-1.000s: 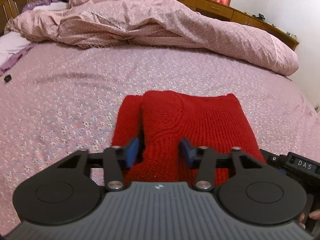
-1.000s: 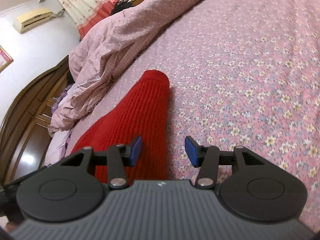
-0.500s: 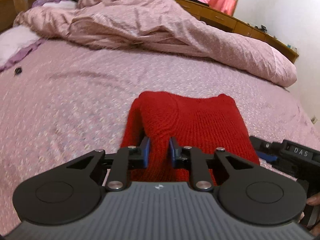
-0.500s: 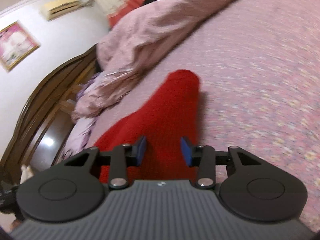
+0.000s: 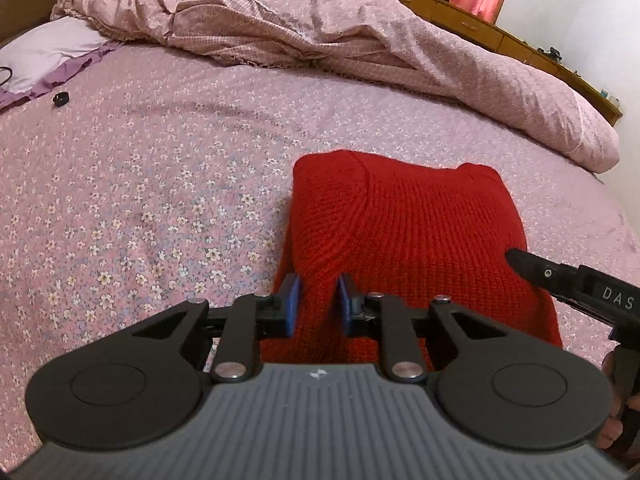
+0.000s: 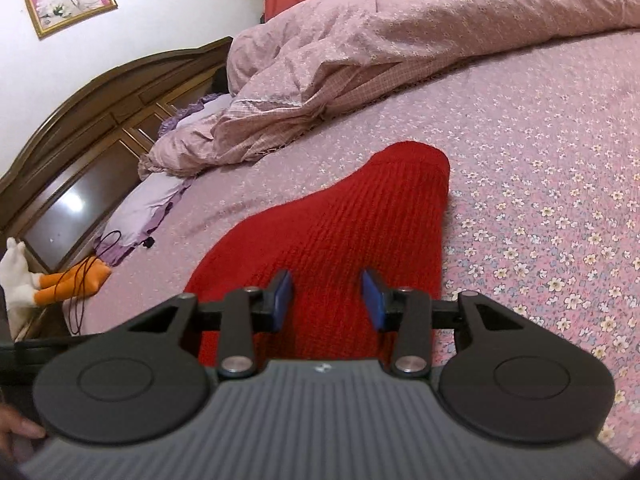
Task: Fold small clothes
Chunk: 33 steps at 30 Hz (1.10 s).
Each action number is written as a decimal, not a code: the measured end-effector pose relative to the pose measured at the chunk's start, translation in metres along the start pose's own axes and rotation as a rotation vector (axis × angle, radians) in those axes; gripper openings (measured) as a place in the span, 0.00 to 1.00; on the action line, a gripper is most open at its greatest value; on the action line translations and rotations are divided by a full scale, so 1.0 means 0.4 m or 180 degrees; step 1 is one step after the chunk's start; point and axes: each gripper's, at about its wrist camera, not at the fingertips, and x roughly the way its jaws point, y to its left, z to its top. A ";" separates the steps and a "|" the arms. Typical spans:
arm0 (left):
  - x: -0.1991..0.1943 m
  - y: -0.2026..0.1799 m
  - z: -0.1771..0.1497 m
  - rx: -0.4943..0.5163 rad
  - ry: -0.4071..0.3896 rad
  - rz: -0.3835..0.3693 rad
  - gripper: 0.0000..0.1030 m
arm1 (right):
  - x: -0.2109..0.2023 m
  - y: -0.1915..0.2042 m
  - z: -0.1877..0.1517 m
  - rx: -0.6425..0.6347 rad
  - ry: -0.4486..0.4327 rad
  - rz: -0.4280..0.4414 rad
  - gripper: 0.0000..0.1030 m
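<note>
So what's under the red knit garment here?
The red knit garment lies folded on the floral bedsheet, which shows all around it. Its left edge reveals a lower red layer beneath the top one. Anything else under it is covered.

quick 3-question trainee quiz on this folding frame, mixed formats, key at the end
1. True or false: the left gripper has a raised fold of the red knit garment between its blue pads.
2. Multiple choice: the garment lies on A) a wooden floor B) the floral bedspread C) a chair.
3. Fill in: in the right wrist view, the right gripper has its jaws ____ around the knit, with gaps at both pads.

Key
1. True. The pads sit close on either side of a pinched ridge of knit.
2. B.
3. Open. Neither pad visibly presses the fabric.
</note>
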 end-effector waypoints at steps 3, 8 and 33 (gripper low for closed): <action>-0.001 -0.006 0.003 -0.0004 -0.0009 -0.0022 0.27 | -0.009 -0.002 0.011 0.0016 0.0010 -0.0012 0.45; 0.000 -0.004 0.007 -0.0060 -0.0018 0.0029 0.44 | -0.048 -0.025 0.019 0.0194 -0.0029 0.0062 0.71; 0.029 0.014 0.012 -0.0034 0.0048 0.0071 0.55 | 0.052 -0.215 -0.027 0.1457 0.0545 0.0856 0.84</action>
